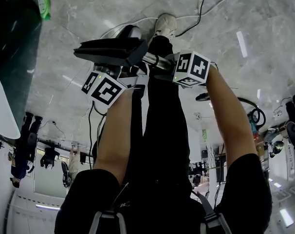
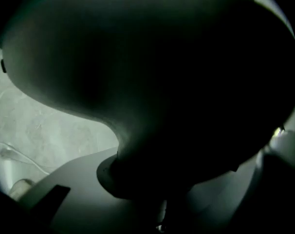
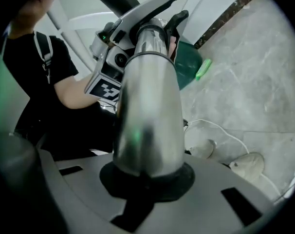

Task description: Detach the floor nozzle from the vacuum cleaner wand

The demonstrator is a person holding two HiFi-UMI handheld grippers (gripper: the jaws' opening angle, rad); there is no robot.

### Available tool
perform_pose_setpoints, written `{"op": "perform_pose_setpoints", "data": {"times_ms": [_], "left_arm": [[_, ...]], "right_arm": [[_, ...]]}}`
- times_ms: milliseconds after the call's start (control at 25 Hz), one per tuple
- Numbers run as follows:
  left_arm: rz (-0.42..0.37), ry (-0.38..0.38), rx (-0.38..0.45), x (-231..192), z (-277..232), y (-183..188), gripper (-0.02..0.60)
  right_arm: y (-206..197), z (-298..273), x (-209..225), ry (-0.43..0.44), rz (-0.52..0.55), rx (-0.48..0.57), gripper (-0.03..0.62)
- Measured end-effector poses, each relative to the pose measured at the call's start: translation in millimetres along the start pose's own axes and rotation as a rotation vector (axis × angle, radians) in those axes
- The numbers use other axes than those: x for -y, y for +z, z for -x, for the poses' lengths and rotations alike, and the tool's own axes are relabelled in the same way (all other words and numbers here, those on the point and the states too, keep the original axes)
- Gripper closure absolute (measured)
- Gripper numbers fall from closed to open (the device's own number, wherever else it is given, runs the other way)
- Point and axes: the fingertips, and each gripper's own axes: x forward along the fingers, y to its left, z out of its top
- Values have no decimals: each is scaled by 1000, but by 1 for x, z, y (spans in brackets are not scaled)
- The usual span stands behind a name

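Observation:
In the head view the dark floor nozzle (image 1: 108, 50) hangs flat above the marble floor, joined to the silver wand (image 1: 155, 60) that runs to the right. My left gripper (image 1: 119, 68) comes at the nozzle's neck from below, and in the left gripper view the dark neck (image 2: 152, 130) fills the space between the jaws, which are shut on it. My right gripper (image 1: 162, 65) is shut on the wand (image 3: 147, 106), which stands up from its pads toward the nozzle (image 3: 138, 11). The left gripper's marker cube (image 3: 107, 89) shows beside the wand.
My legs in black trousers (image 1: 159, 126) stand right under the wand, one shoe (image 1: 166, 24) near the nozzle. A white cable (image 1: 201, 13) snakes over the floor. A dark green bin (image 1: 13, 43) with a bright green item (image 1: 43, 4) stands at the left.

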Motion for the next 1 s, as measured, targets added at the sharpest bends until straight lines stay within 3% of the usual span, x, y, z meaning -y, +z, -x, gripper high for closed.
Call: {"op": "perform_pose_setpoints", "data": {"times_ms": [80,240,280,320,360,400,560,640,680,720,840,920,960,1000], "left_arm": [[23,5,22,-6,-3,4,479],[18,28,72,-14,-10,18,479],[12,37,72,-16,-14,19,479],[5,45,65,-16,-16,18,479],[-5,54,50,-17,-17,16,479],[-17,64,30,-18,-18,13,479],[-40,45,-28,-17,-20,3,478],[-24,26,-27,-15,-23,1,478],[-10,40,-20,-18,-26,1,479],[3,59,-8,-23,-29,2,479],[-7,84,35,-30,-37,10,479],[-21,99,41,-33,-43,12,479],[-22,106,33,-34,-45,11,479],[-24,111,18,-34,-47,9,479]], "right_arm": [[5,3,18,-153,11,-3,540],[16,19,73,-742,61,22,540],[17,25,82,-856,63,27,540],[16,27,86,-914,60,34,540],[14,24,85,-901,53,43,540],[11,18,81,-822,45,51,540],[-1,-3,47,-275,19,53,540],[-5,0,34,-87,3,41,540],[-6,3,36,-79,0,31,540],[-6,6,45,-146,5,21,540],[0,19,91,-564,55,24,540],[2,30,111,-764,78,26,540],[1,33,115,-799,75,25,540],[-1,32,113,-775,65,25,540]]}}
